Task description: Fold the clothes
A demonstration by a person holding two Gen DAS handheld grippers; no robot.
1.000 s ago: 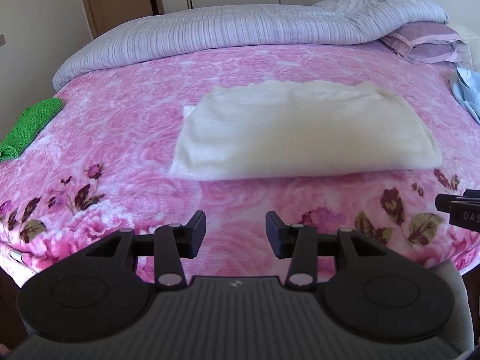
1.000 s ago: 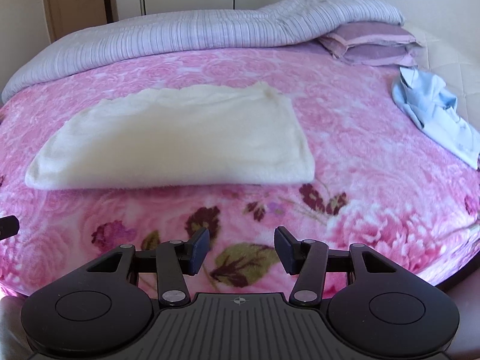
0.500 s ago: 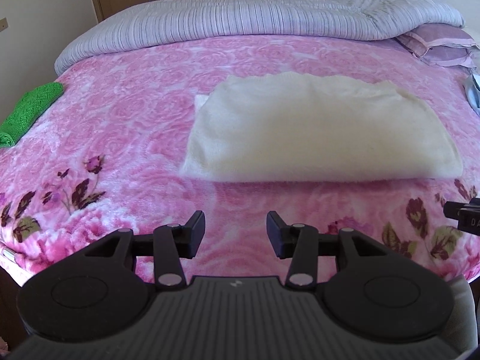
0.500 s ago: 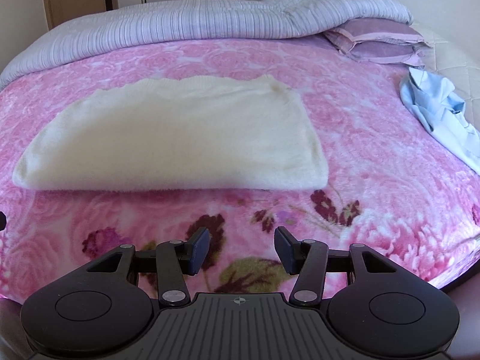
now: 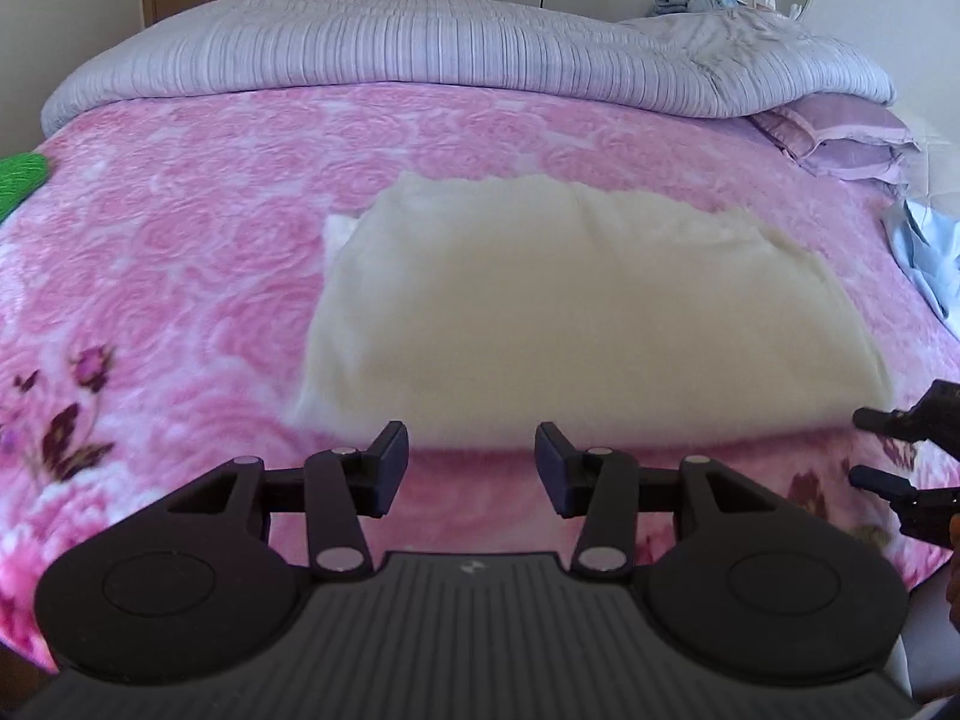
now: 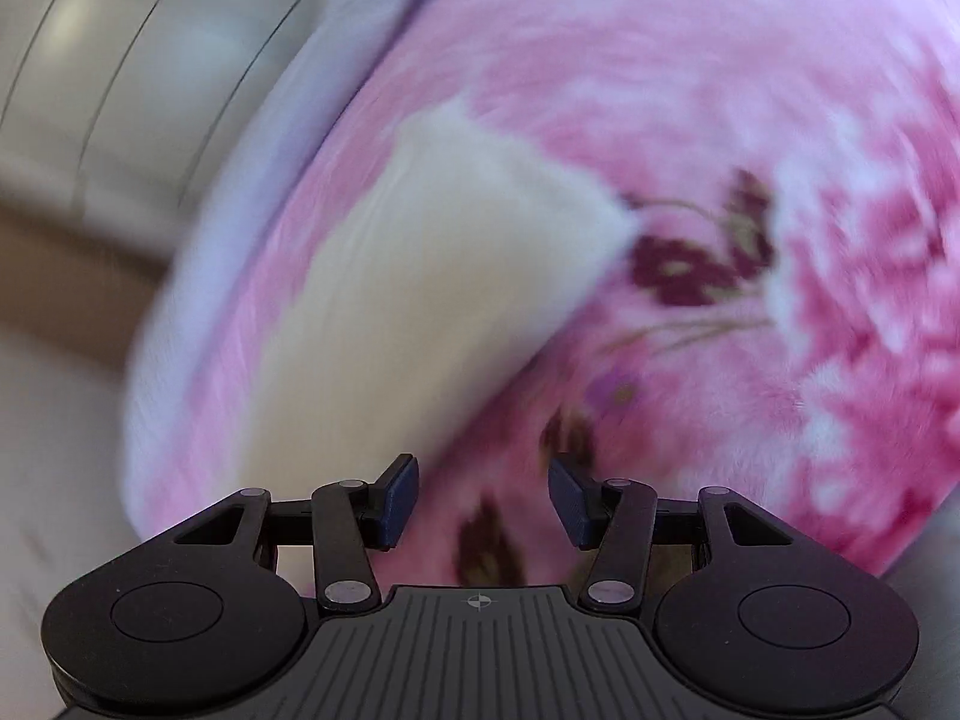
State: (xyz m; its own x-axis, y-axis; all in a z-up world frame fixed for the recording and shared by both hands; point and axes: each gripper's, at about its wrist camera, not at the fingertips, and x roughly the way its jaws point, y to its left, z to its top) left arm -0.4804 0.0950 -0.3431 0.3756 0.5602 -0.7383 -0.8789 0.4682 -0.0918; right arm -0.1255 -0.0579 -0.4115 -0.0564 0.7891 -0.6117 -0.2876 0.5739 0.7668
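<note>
A cream folded garment (image 5: pixel 576 312) lies flat on the pink floral blanket (image 5: pixel 180 276) of a bed. My left gripper (image 5: pixel 471 465) hovers open just short of the garment's near edge, with only blanket between its fingers. In the right wrist view the picture is tilted and blurred; the same cream garment (image 6: pixel 432 288) runs diagonally, its corner pointing right. My right gripper (image 6: pixel 483 501) stands open over the blanket (image 6: pixel 750 120) beside the garment's near edge, holding nothing. The right gripper's fingers (image 5: pixel 882 483) show at the right edge of the left wrist view, one above the other.
A striped lilac duvet (image 5: pixel 420 54) is bunched along the far side of the bed, with a mauve pillow (image 5: pixel 840 132) at the far right. A light blue garment (image 5: pixel 924 258) lies at the right edge and a green cloth (image 5: pixel 18 177) at the left edge. Wardrobe doors (image 6: pixel 120 72) stand behind.
Both grippers have come closer to the cream garment. The right gripper has rolled sharply, so its view is now tilted and blurred. Both stay open and empty.
</note>
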